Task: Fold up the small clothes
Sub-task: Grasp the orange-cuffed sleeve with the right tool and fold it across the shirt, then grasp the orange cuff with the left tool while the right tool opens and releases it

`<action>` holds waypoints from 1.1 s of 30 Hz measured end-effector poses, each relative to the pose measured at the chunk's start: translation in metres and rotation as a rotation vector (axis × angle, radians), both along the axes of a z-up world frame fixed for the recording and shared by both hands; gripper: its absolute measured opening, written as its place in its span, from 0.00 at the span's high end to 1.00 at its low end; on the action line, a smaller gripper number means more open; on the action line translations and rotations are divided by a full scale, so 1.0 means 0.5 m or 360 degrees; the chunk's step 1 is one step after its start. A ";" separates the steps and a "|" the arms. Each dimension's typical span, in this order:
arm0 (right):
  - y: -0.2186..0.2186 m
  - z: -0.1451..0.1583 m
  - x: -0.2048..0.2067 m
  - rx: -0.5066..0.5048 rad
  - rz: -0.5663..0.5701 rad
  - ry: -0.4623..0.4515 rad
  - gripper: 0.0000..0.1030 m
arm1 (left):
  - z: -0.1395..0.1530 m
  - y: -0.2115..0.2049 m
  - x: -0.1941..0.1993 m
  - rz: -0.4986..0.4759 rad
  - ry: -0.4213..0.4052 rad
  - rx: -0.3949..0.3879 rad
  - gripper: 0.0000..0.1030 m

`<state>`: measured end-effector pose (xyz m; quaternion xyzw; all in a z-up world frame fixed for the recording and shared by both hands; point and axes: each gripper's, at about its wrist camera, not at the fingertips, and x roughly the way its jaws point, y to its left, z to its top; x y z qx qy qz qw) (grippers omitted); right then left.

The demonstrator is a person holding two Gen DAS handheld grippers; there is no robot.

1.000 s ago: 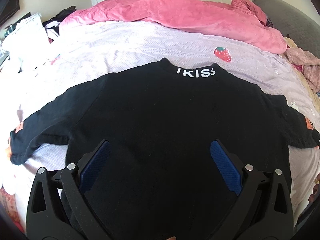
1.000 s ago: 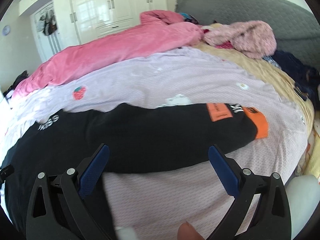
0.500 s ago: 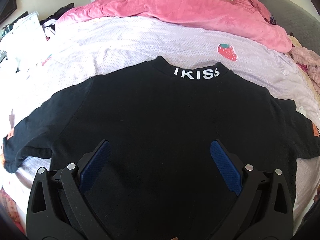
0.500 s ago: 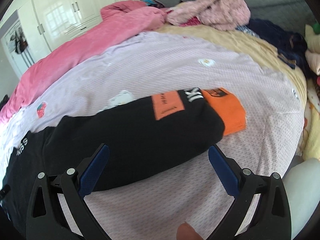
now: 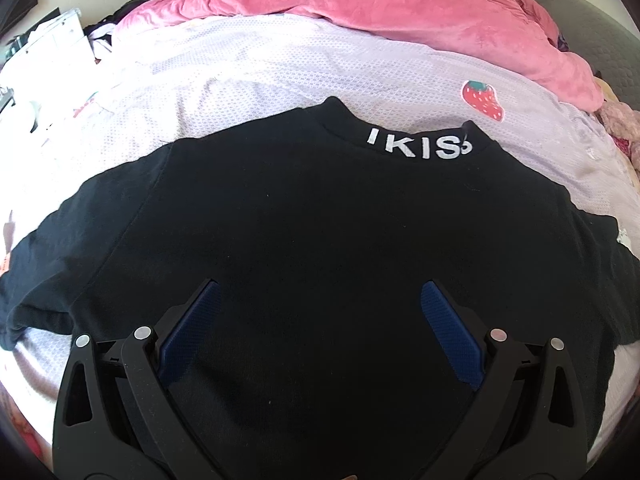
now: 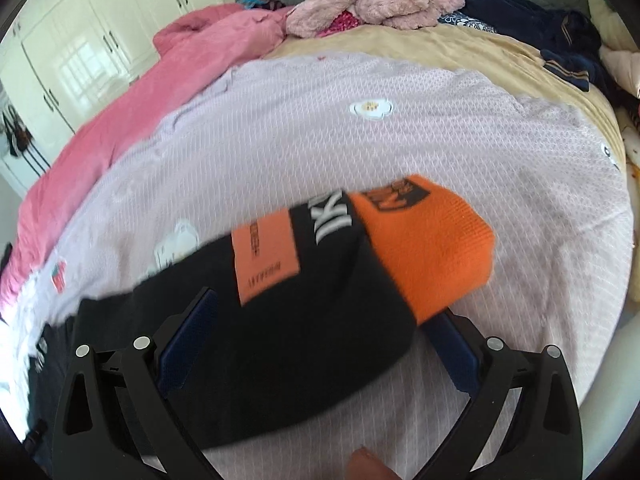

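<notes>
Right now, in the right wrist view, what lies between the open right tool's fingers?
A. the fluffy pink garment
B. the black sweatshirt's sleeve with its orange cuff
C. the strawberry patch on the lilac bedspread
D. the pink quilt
B: the black sweatshirt's sleeve, ending in an orange cuff, lies between the fingers of the open right tool.

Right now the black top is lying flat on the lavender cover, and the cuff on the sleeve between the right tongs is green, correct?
Not quite. The cuff is orange, not green, as the right wrist view shows. The rest holds: the black top lies flat on the lavender cover, and its sleeve sits between the open right tongs.
</notes>
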<state>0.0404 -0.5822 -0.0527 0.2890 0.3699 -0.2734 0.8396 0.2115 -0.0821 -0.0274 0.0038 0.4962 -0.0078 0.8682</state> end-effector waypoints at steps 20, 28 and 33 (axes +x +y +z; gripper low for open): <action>0.114 0.122 0.007 0.0032 0.0354 -0.0511 0.81 | 0.011 0.043 -0.038 0.0067 -0.0079 -0.0104 0.09; 0.303 0.173 0.074 0.0095 0.0750 -0.0592 0.81 | 0.045 0.091 -0.056 0.0114 -0.0133 -0.0154 0.09; 0.416 0.179 0.119 0.0141 0.0952 -0.0584 0.81 | 0.056 0.128 -0.064 0.0153 -0.0149 -0.0189 0.09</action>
